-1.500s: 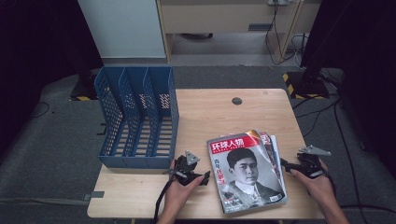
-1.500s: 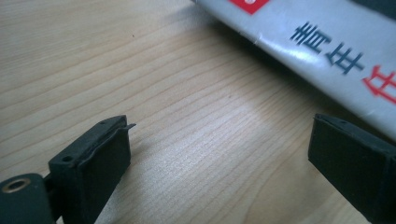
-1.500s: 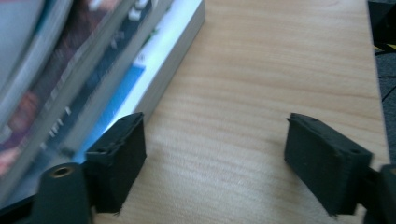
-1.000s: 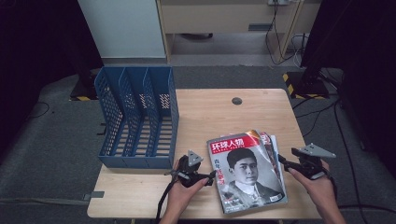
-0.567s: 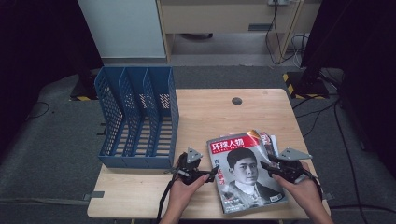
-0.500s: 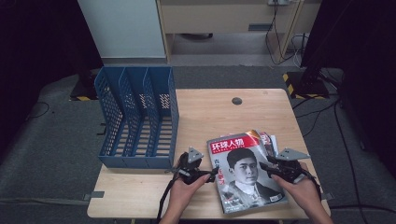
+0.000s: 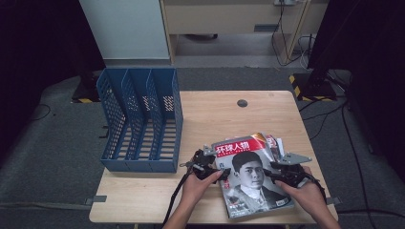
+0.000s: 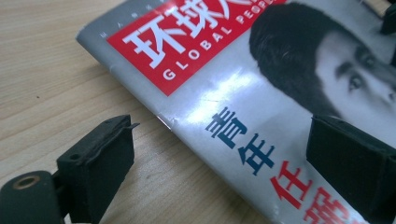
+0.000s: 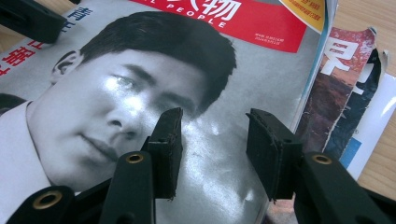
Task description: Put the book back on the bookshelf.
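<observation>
Lying near the front right corner of the table (image 7: 267, 107), the top magazine (image 7: 250, 174) sits on a small stack of other magazines (image 7: 273, 142) that peek out along its right side. The left gripper (image 7: 206, 161) straddles the magazine's left edge with its jaws spread wide, one over bare wood, one over the cover. The right gripper (image 7: 279, 174) is at the right edge; its jaws have just been closing and stand partly apart above the cover, pinching nothing. A blue file rack (image 7: 141, 119) stands at the table's left edge.
</observation>
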### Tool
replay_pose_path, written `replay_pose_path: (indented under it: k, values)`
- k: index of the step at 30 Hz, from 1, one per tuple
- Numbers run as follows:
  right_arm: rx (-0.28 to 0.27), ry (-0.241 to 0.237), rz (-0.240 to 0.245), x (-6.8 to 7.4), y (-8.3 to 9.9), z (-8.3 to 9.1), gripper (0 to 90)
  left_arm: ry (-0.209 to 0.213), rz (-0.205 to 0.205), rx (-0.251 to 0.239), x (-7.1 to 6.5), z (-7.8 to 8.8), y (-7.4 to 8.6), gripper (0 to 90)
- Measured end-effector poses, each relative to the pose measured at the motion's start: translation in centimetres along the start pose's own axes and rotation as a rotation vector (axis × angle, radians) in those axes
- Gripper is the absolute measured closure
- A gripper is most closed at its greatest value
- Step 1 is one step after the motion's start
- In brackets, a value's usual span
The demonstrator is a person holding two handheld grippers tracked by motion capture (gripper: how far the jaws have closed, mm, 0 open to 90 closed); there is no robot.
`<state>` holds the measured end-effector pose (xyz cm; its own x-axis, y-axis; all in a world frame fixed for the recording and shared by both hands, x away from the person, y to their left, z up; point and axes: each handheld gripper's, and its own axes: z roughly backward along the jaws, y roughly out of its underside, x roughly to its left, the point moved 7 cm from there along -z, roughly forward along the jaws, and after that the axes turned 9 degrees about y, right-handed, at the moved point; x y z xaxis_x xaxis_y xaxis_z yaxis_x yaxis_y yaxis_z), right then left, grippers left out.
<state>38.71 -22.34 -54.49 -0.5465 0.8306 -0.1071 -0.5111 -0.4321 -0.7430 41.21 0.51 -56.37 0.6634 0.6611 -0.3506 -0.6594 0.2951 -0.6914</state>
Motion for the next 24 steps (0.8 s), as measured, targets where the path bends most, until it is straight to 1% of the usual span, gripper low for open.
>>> replay_pose_path:
  k: [3,4,5,7,11,13,14,15,16,17,18,19,20,21,23,24]
  values:
    - [0.001,-0.004,0.003,0.0,0.0,0.0,55.4,0.022,0.032,-0.004,0.1,-0.2,0.0,6.2]
    - [0.001,-0.004,0.003,0.0,0.0,0.0,55.4,0.037,0.041,-0.001,0.0,-0.4,0.0,6.2]
    - [0.002,-0.006,0.002,0.0,0.0,0.0,55.5,0.062,0.059,0.007,0.0,-0.5,0.1,5.9]
    - [0.002,-0.008,0.000,0.0,0.0,0.0,55.4,0.093,0.081,0.018,-0.1,-0.7,0.2,4.9]
    - [0.003,-0.009,0.001,0.0,0.0,0.0,55.5,0.124,0.107,0.013,0.0,-1.1,0.1,5.0]
    - [0.003,-0.009,0.000,0.0,0.0,0.0,55.5,0.166,0.127,0.013,-0.4,-1.2,0.0,9.9]
    - [0.004,-0.011,0.000,0.0,0.0,0.0,55.4,0.169,0.129,0.023,-0.5,-1.2,0.0,11.8]
    - [0.002,-0.012,0.002,-0.1,0.0,0.0,55.4,0.162,0.127,0.020,-0.6,-1.2,-0.1,11.9]
    - [0.002,-0.013,0.002,-0.1,0.0,0.0,55.4,0.150,0.110,0.021,-0.8,-1.1,-0.1,12.0]
    - [0.001,-0.014,0.001,-0.1,0.0,0.0,55.4,0.135,0.098,0.013,-0.9,-0.8,-0.3,13.0]
    - [-0.004,-0.011,0.001,-0.1,0.0,-0.1,55.4,0.136,0.105,-0.007,-1.1,-0.6,-0.6,14.6]
    - [-0.004,-0.012,0.001,-0.1,0.0,0.0,55.4,0.149,0.115,-0.033,-1.3,-0.1,-1.0,14.5]
    - [-0.003,-0.013,-0.001,-0.1,0.1,0.0,55.4,0.153,0.117,-0.049,-1.4,0.2,-1.2,16.0]
    - [-0.002,-0.014,0.000,-0.1,0.1,0.0,55.4,0.161,0.125,-0.063,-1.5,0.6,-1.6,19.2]
    - [0.001,-0.017,-0.002,-0.1,0.1,0.0,55.4,0.175,0.139,-0.072,-1.8,1.0,-2.1,21.3]
    - [0.000,-0.016,-0.003,-0.2,0.1,0.0,55.4,0.173,0.135,-0.069,-2.0,1.3,-2.4,23.7]
